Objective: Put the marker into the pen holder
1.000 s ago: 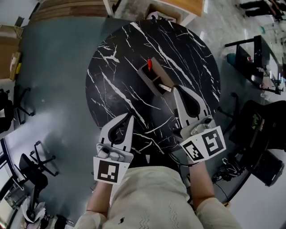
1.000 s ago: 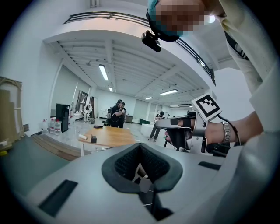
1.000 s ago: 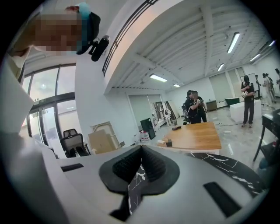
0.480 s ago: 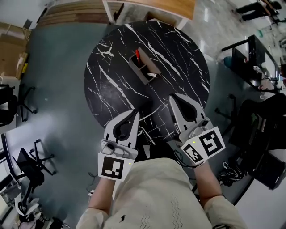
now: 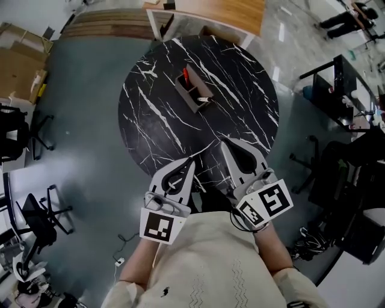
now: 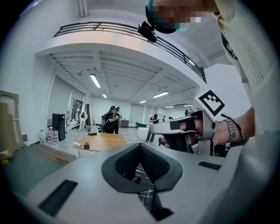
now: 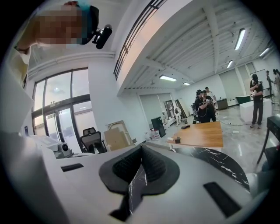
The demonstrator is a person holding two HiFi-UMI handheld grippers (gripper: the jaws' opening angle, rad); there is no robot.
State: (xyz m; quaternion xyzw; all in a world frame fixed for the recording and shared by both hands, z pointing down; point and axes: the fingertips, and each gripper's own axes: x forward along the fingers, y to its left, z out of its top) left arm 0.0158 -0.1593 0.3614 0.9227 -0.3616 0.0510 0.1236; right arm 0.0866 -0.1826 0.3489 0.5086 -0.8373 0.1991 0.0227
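Note:
A brown oblong pen holder (image 5: 191,96) stands on the round black marble table (image 5: 162,114), a little beyond its middle. A red marker (image 5: 186,74) sticks up from the holder's far end, and a white item (image 5: 204,99) shows at its near end. My left gripper (image 5: 192,160) and right gripper (image 5: 223,144) hover side by side over the table's near edge, well short of the holder. Both are shut with nothing between the jaws, as the left gripper view (image 6: 141,145) and the right gripper view (image 7: 141,147) show.
A wooden table (image 5: 210,11) stands just beyond the marble one. Cardboard boxes (image 5: 21,60) and black office chairs (image 5: 18,129) lie to the left. A dark desk (image 5: 343,90) and more chairs are at the right. People stand far off in the hall (image 6: 109,119).
Both grippers have drawn back from the pen holder towards the person's body, and the right one has left the holder's side. The holder now sits farther away in view.

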